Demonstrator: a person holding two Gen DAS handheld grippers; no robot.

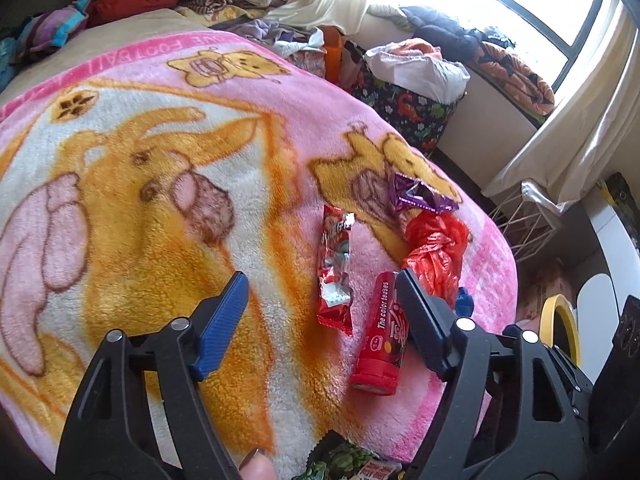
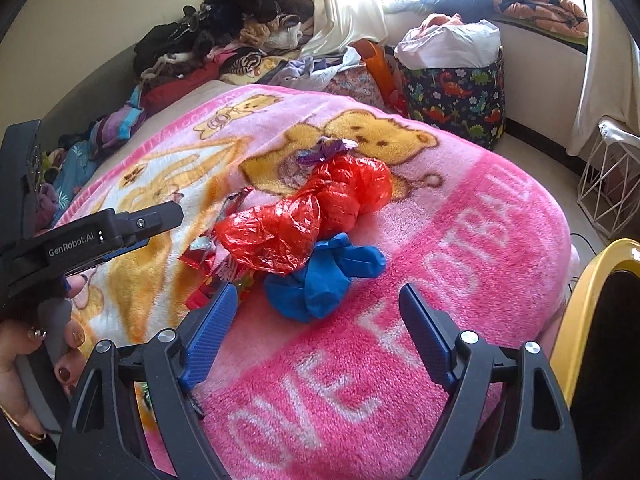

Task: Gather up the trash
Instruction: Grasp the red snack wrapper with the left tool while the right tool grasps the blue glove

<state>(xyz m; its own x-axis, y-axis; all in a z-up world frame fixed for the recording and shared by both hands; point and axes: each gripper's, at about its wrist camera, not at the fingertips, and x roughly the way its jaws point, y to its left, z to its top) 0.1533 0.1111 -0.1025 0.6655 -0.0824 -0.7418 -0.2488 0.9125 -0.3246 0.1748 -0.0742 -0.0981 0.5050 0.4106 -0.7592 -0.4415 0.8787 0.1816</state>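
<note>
Lying beside right tool point(image 2: 318, 300): blue glove point(image 2: 320, 280)

green wrapper point(image 1: 344, 462) cut off, blue glove point(image 1: 464, 300) mostly hidden

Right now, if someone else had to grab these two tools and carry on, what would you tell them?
Left hand-held gripper: open, empty, over the red candy wrapper and beside the red candy tube.
Right hand-held gripper: open, empty, pointed at the blue glove.
Still lying on the pink blanket: wrapper, tube, glove, the crumpled red plastic bag and the purple wrapper.
Done: nothing picked up that the views show.
Left: grab each piece. A yellow-rimmed bin stands at the bed's right edge, probably the place for it.
</note>
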